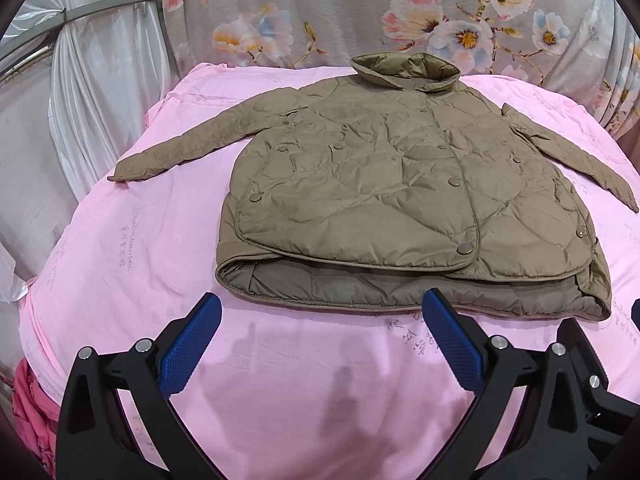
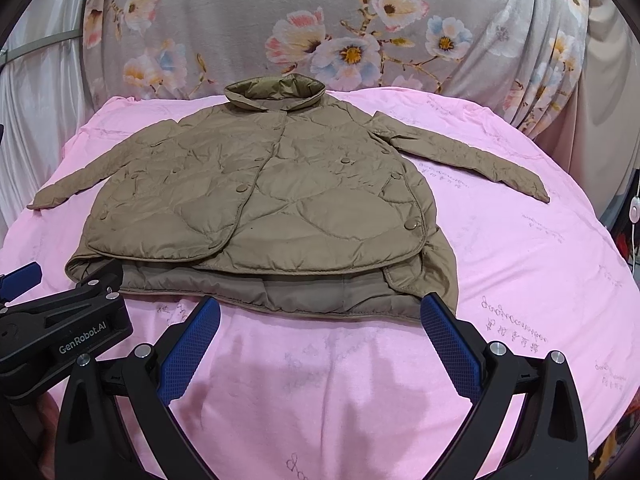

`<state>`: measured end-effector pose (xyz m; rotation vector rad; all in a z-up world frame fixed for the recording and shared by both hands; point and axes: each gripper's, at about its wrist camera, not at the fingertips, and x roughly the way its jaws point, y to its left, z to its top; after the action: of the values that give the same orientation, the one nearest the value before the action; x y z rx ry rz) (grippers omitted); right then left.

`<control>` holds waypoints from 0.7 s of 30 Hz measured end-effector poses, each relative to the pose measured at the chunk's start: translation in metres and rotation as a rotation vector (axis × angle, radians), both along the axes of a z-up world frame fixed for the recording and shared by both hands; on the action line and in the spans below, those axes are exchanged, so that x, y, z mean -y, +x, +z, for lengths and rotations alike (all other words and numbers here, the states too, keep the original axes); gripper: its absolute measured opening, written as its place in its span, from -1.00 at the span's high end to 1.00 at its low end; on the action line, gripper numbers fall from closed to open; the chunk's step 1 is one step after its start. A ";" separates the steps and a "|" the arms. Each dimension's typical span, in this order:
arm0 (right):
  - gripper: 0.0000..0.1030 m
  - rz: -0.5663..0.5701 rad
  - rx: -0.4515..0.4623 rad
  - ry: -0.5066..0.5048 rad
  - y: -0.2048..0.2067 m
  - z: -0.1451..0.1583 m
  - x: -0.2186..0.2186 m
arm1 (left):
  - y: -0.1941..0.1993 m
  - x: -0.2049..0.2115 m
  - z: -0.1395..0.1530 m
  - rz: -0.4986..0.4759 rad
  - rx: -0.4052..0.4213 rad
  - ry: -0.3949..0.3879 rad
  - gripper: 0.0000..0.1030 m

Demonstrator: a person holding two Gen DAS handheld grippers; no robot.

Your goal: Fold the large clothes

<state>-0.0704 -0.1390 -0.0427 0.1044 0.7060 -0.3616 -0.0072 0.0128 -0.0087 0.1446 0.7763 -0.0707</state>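
Observation:
An olive-brown quilted jacket (image 1: 400, 176) lies flat and face up on a pink sheet (image 1: 280, 380), collar at the far side, both sleeves spread outward, snap buttons along the front. Its near hem gapes a little and shows the lining. My left gripper (image 1: 322, 312) stands open just short of that hem, blue fingers (image 1: 192, 344) wide apart with nothing between them. In the right wrist view the same jacket (image 2: 260, 208) fills the middle, and my right gripper (image 2: 320, 314) is open too, right at the hem's near edge. The left gripper's black body (image 2: 60, 320) shows at the lower left.
A grey floral cloth (image 1: 360, 8) hangs behind the pink sheet (image 2: 520, 260). White drapes (image 1: 100, 80) and a metal rail stand at the left. Crumpled darker pink fabric (image 1: 32, 412) hangs off the near left corner. A white cable with a switch (image 2: 633, 212) runs down the right edge.

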 end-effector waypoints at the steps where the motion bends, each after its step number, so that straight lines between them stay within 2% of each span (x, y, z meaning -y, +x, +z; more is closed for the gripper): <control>1: -0.90 0.000 0.000 -0.001 0.000 0.000 0.000 | 0.000 0.000 0.000 0.000 0.000 0.001 -0.90; 14: -0.90 0.006 -0.009 0.038 0.004 -0.002 0.013 | 0.004 0.003 -0.003 -0.003 -0.006 0.001 -0.90; 17: -0.90 -0.002 0.007 0.049 0.007 0.000 0.023 | 0.007 0.006 -0.003 -0.001 0.010 0.018 -0.90; 21: -0.90 -0.027 0.010 0.117 0.018 -0.003 0.052 | 0.022 0.007 -0.003 -0.002 0.006 0.016 -0.90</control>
<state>-0.0519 -0.1908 -0.0454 0.2263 0.7164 -0.3456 0.0146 0.0058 -0.0120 0.1612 0.7710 -0.0658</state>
